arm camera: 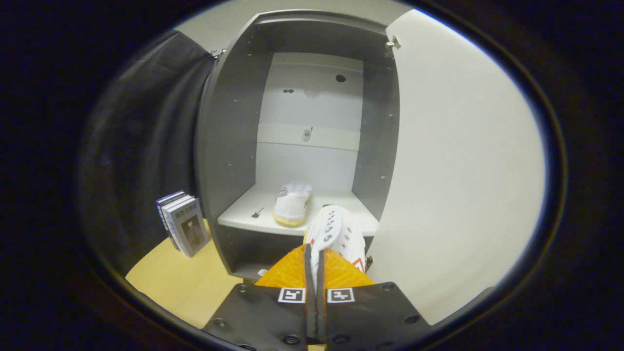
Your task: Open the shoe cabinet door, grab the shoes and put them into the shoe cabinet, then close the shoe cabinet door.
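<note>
The grey shoe cabinet [229, 146] stands straight ahead with its white door [453, 161] swung open to the right. One white shoe [292, 202] with a yellow sole lies on the pale shelf [243, 212] inside. My gripper [314, 253] is shut on a second white shoe [336, 236], pinching its rim between the fingers. That shoe hangs just in front of the shelf's front edge, to the right of the first shoe, toe pointing into the cabinet.
A few books [183, 222] stand upright on the yellow table [180, 282], left of the cabinet. Black cloth hangs behind them. A small dark object [257, 212] lies on the shelf left of the first shoe.
</note>
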The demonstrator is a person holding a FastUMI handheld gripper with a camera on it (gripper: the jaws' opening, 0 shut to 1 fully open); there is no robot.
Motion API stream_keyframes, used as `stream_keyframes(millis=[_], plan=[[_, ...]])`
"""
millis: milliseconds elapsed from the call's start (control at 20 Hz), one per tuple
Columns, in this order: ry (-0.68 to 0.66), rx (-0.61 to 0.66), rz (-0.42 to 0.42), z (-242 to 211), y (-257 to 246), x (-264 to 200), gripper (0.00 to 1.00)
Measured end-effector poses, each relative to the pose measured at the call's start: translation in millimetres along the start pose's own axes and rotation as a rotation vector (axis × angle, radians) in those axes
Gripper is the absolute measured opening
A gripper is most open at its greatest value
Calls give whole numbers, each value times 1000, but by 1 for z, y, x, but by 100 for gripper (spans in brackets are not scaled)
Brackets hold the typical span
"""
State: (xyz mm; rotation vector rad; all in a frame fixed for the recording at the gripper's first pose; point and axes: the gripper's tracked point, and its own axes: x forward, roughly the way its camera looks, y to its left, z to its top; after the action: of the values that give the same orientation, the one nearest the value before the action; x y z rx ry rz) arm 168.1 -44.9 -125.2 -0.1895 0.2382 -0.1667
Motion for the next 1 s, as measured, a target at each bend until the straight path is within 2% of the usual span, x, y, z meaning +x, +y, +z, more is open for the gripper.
stream_keyframes(millis=[200, 300, 400, 500, 700, 1000], plan=[[57, -49, 14, 3, -13, 79, 2], [113, -64, 36, -6, -10, 110, 2], [114, -100, 41, -2, -15, 136, 2], [152, -106, 95, -2, -7, 154, 2], [166, -203, 130, 3, -9, 184, 2], [189, -215, 176, 11, -9, 221, 2]])
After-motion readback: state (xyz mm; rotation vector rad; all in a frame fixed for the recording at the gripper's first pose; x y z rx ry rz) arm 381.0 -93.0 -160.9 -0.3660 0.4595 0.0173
